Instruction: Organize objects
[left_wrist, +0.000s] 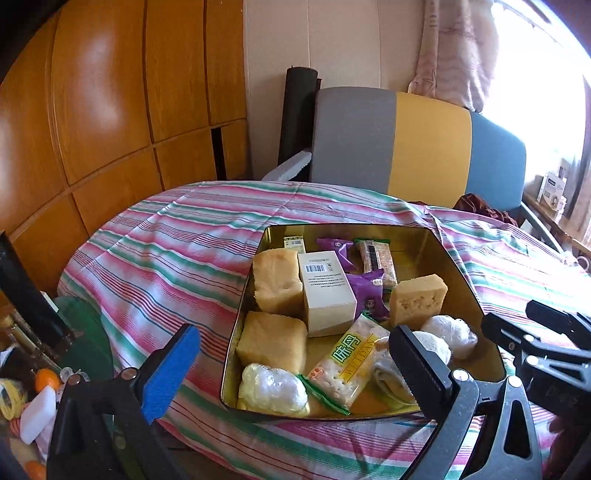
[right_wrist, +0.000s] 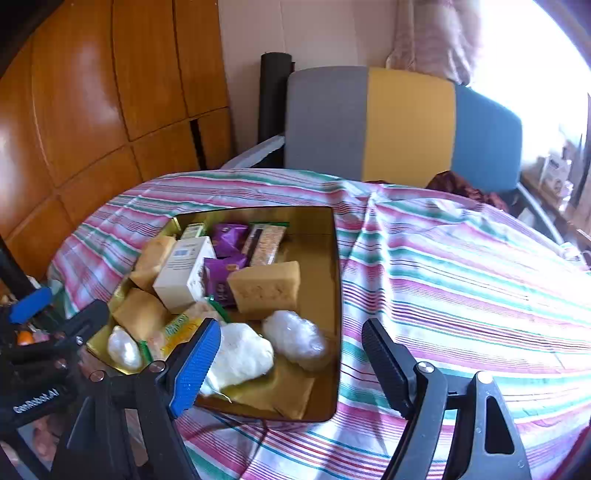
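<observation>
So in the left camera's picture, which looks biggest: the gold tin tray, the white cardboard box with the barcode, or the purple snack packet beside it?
1. Gold tin tray, easily the largest; it holds the others.
2. White cardboard box with the barcode.
3. Purple snack packet, though the box partly covers it, so its full size is unsure.

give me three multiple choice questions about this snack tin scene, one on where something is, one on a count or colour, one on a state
1. Where does the white carton lie?
A. on the striped cloth beside the tin
B. inside the gold tin
C. on the sofa

2. How many purple snack packets are in the tin?
A. two
B. none
C. five

3. How is the left gripper?
A. shut on a sponge
B. shut on the carton
C. open, holding nothing

Answers:
1 B: the carton sits within the walls of the gold tin, among the sponges.
2 A: one purple packet lies near the far wall, a second nearer.
3 C: its blue and black pads stand wide apart, nothing between them; the right gripper is open too.
</observation>
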